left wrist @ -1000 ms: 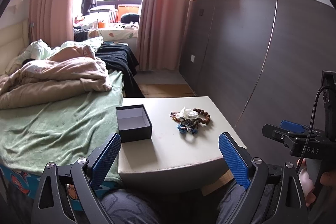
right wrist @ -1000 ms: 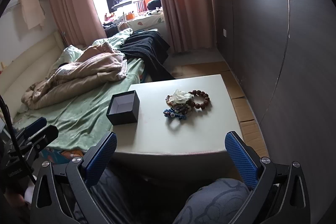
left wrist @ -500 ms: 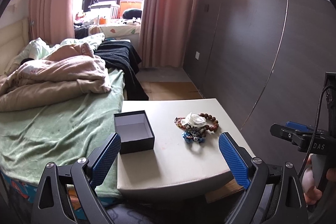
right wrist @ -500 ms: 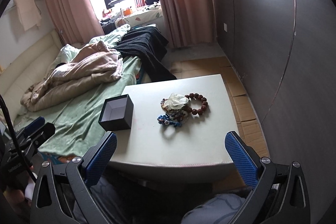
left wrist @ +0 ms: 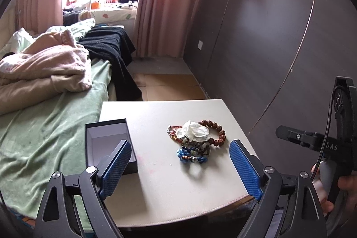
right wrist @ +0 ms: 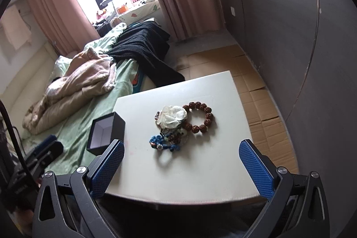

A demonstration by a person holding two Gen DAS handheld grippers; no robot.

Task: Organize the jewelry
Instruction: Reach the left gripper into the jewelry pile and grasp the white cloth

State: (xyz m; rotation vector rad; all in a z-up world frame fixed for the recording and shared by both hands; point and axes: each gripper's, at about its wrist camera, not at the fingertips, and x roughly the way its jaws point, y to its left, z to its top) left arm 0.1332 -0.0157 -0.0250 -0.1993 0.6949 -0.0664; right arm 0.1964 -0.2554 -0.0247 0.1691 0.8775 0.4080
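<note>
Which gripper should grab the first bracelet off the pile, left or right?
Probably right. In its view the right gripper frames the bracelet pile centrally, jaws open and empty. The left gripper, jaws closing on nothing, has one finger in front of the open box, so it suits steadying the box.

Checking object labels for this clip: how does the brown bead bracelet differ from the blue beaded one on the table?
The brown bead bracelet has large round beads in an open ring; the blue beaded bracelet looks finer and bunched. Brown lies farther from the cameras, blue nearer. Both rest on the white table in one tangled pile.
</note>
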